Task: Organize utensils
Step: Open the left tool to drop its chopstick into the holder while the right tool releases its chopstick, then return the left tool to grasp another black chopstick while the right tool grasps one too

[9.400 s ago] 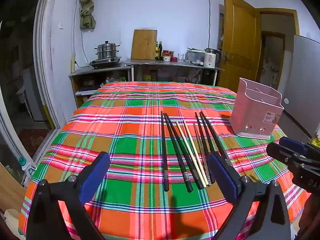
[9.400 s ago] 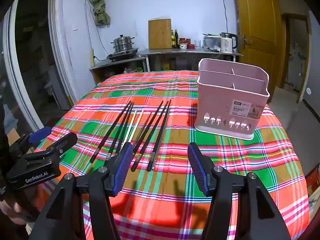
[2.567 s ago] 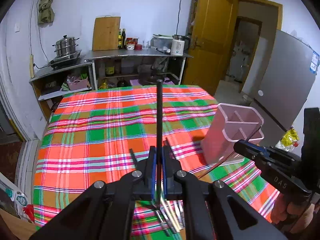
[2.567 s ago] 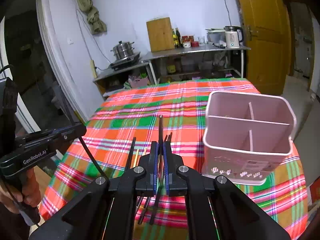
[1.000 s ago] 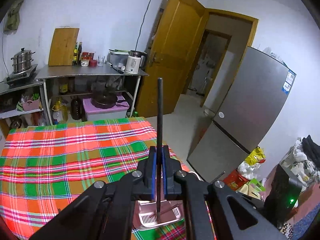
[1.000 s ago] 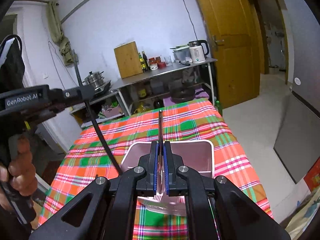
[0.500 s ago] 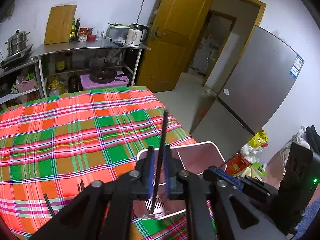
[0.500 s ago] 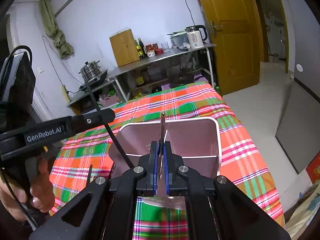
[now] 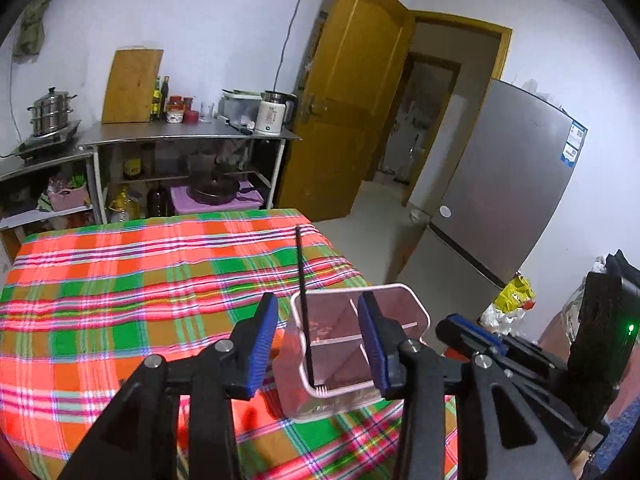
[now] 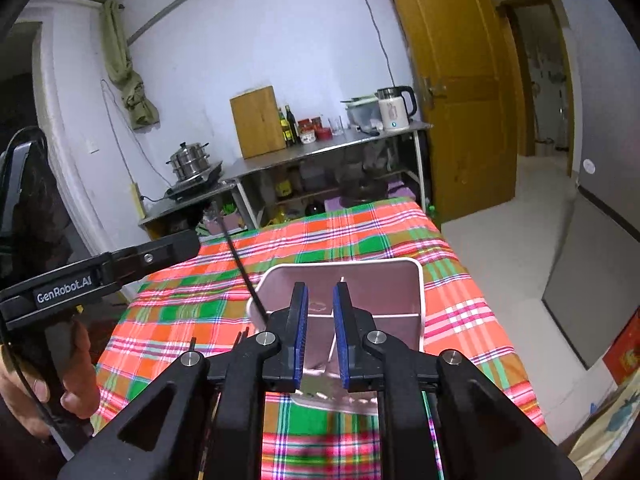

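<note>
The pink utensil basket (image 9: 400, 312) stands near the right edge of the plaid table (image 9: 120, 280). A black chopstick (image 9: 304, 304) stands loose in its near-left compartment, leaning on the rim. My left gripper (image 9: 318, 344) hangs just above the basket; its jaws are opening and touch nothing. In the right wrist view the same chopstick (image 10: 244, 268) slants into the basket (image 10: 400, 276). My right gripper (image 10: 320, 336) is over the basket, its jaws opening with a narrow gap. A pale chopstick tip (image 10: 341, 279) pokes up above the right pad, free of it.
Tips of several dark chopsticks (image 10: 240, 336) lie on the cloth left of the basket. A person's hand (image 10: 52, 384) holds the left gripper's handle (image 10: 80, 280). A grey fridge (image 9: 508, 200) and a yellow door (image 9: 344, 120) stand beyond the table's right edge.
Both grippers went from shut on a chopstick to open. The black chopstick slid down into the basket, and the right one's tip sits lower. Both grippers came closer to the basket.
</note>
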{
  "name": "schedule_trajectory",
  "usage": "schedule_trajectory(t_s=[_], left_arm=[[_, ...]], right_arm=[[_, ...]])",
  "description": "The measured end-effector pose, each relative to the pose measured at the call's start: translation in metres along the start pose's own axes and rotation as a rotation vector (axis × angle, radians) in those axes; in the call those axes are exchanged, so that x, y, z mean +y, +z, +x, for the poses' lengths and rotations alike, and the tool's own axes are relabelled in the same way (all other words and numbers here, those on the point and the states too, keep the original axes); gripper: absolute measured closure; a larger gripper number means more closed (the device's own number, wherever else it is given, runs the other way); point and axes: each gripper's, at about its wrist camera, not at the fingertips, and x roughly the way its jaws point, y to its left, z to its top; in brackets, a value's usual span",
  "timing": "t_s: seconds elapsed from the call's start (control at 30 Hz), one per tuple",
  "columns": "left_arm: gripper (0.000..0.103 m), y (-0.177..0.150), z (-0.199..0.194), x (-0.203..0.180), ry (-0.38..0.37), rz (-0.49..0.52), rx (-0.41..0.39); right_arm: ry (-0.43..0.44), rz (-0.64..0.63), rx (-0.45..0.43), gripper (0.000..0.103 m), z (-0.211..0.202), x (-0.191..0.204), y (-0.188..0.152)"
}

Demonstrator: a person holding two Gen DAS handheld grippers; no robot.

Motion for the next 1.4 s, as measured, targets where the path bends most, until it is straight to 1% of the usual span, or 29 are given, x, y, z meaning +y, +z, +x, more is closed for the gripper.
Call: schedule_trajectory(t_s=[0.13, 0.3, 0.4, 0.57, 0.7, 0.9, 1.07, 1.27, 1.4], left_arm=[[0.06, -0.022, -0.022, 0.009, 0.026, -0.011, -0.037], [0.06, -0.061, -0.037, 0.023, 0.09, -0.031, -0.044], [0.06, -0.085, -0.043, 0.032, 0.127, -0.051, -0.027], [0.06, -0.12, -0.053, 0.046, 0.15, -0.093, 0.001], [0.06, -0.14, -0.058, 0.058, 0.17, -0.136, 0.017], [0.06, -0.158, -0.062, 0.071, 0.195, -0.163, 0.027], [0.06, -0.165, -0.059, 0.08, 0.211, -0.181, 0.038], [0.06, -0.173, -0.042, 0.1, 0.251, -0.224, 0.086], [0.064, -0.173, -0.027, 0.12, 0.284, -0.245, 0.116]], right_arm=[[0.026, -0.02, -0.007, 0.09, -0.014, 0.012, -0.013], [0.04, -0.054, 0.012, 0.09, -0.02, 0.029, -0.038], [0.08, -0.057, 0.052, 0.09, -0.017, 0.039, -0.058], [0.114, -0.079, 0.128, 0.09, -0.005, 0.058, -0.088], [0.135, -0.101, 0.165, 0.09, 0.001, 0.068, -0.103], [0.144, -0.115, 0.183, 0.09, 0.008, 0.075, -0.114], [0.143, -0.121, 0.201, 0.09, 0.016, 0.079, -0.12], [0.139, -0.13, 0.244, 0.09, 0.039, 0.082, -0.125], [0.144, -0.13, 0.27, 0.09, 0.057, 0.087, -0.127]])
